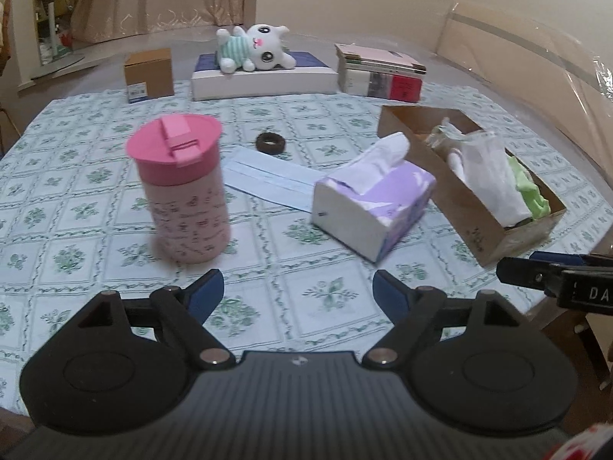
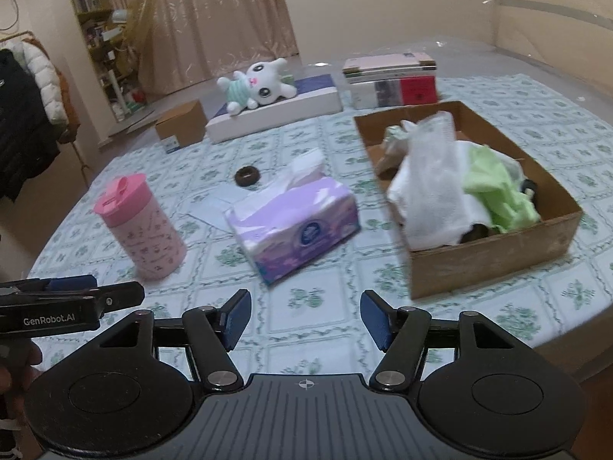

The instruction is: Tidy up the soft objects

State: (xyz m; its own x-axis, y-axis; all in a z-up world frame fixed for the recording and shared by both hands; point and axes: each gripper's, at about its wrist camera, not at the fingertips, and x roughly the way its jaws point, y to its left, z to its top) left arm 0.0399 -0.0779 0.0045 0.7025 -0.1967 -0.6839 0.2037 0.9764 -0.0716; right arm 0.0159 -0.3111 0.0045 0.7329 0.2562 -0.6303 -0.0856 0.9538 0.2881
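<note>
A brown cardboard box on the right of the table holds white cloths and a light green cloth; it also shows in the left wrist view. A purple tissue pack lies mid-table on a pale blue face mask. A dark hair tie lies beyond it. A white plush toy lies on a flat white box at the back. My left gripper and my right gripper are open and empty above the table's near edge.
A pink lidded tumbler stands at the left. A small brown carton and a stack of books sit at the back. The round table has a green-patterned cloth. Coats hang at the far left.
</note>
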